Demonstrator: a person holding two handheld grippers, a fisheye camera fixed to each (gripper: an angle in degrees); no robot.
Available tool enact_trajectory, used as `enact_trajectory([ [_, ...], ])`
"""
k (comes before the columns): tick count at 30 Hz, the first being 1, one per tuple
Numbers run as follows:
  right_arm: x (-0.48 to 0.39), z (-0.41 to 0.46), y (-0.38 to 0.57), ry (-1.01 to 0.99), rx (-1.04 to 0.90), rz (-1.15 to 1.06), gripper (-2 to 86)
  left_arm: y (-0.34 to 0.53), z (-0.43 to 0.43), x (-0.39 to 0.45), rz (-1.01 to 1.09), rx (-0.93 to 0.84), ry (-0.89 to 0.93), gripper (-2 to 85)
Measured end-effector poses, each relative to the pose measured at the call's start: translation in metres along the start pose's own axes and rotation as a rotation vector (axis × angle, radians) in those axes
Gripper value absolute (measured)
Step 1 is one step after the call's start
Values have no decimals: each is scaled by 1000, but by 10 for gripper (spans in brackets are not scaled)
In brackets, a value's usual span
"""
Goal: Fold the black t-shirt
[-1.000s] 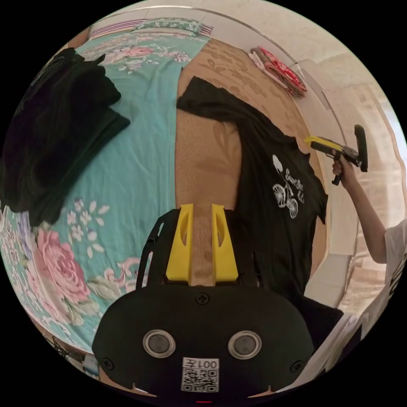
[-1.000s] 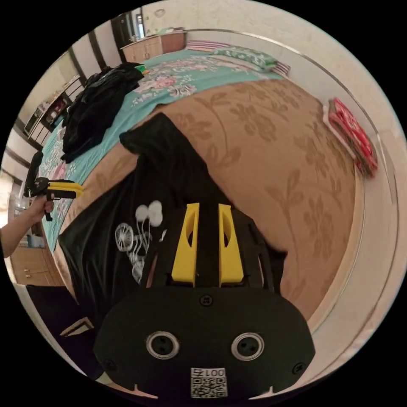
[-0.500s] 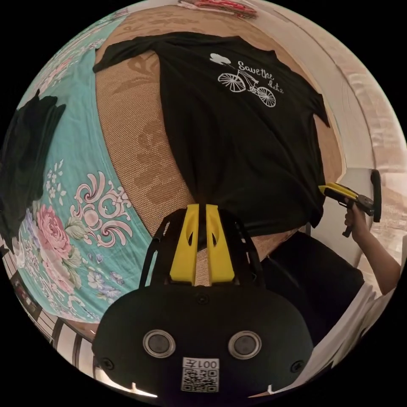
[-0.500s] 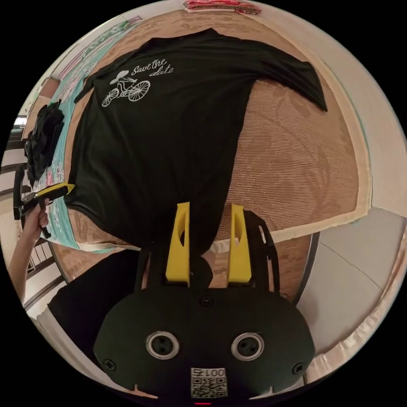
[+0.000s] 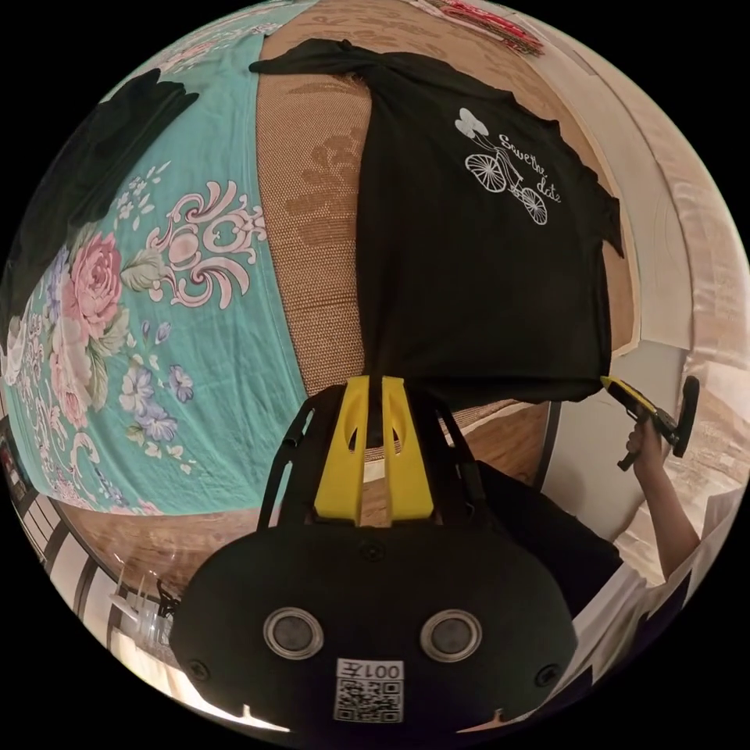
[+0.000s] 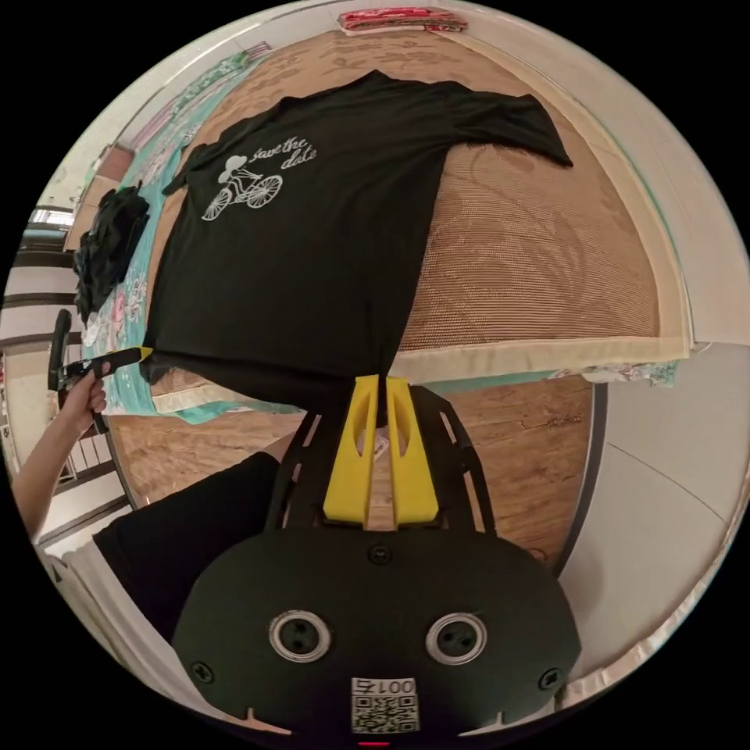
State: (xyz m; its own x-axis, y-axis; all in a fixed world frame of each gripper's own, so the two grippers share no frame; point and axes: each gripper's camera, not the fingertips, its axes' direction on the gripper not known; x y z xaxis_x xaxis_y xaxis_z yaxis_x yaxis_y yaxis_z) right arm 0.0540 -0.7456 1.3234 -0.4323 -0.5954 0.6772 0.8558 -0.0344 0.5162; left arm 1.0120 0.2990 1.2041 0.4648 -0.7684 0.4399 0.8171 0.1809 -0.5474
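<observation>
Black t-shirt [image 6: 312, 258]: white bicycle print facing up, spread flat on the brown mat [image 6: 531, 258], hem at the mat's near edge, sleeves extended.

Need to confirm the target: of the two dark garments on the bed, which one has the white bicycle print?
The black t-shirt spread flat on the tan mat, its hem pinched by both grippers. The other is a crumpled dark pile on the teal floral sheet.

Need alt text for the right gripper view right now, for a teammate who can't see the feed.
The right gripper, jaws shut, pinches one bottom corner of the black t-shirt, spread print-up on a tan woven mat over the bed. The left gripper, in a person's hand, holds the other bottom corner beside a pile of dark clothes.
</observation>
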Motion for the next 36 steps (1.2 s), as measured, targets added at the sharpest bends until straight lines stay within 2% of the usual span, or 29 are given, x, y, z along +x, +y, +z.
enact_trajectory([
  [2,19,5,12,-66,-4,60,70,8,0,-2,-6,33,14,31],
  [6,58,13,50,-331,67,124,112,16,-2,-13,-25,38,37,58],
  [13,79,35,45,-422,93,154,130,11,5,-19,12,-8,29,87],
  [15,85,43,39,-463,96,161,113,12,4,-16,36,-13,17,71],
  [17,91,43,39,-462,84,163,76,13,6,-12,83,-36,103,9],
  [19,99,38,44,-507,91,132,30,15,4,-10,84,-36,92,-3],
  [26,144,0,91,-760,127,160,5,34,-19,-39,34,-24,195,-10],
  [36,158,-17,83,-710,-109,-22,1,54,-29,-54,52,-117,189,-9],
])
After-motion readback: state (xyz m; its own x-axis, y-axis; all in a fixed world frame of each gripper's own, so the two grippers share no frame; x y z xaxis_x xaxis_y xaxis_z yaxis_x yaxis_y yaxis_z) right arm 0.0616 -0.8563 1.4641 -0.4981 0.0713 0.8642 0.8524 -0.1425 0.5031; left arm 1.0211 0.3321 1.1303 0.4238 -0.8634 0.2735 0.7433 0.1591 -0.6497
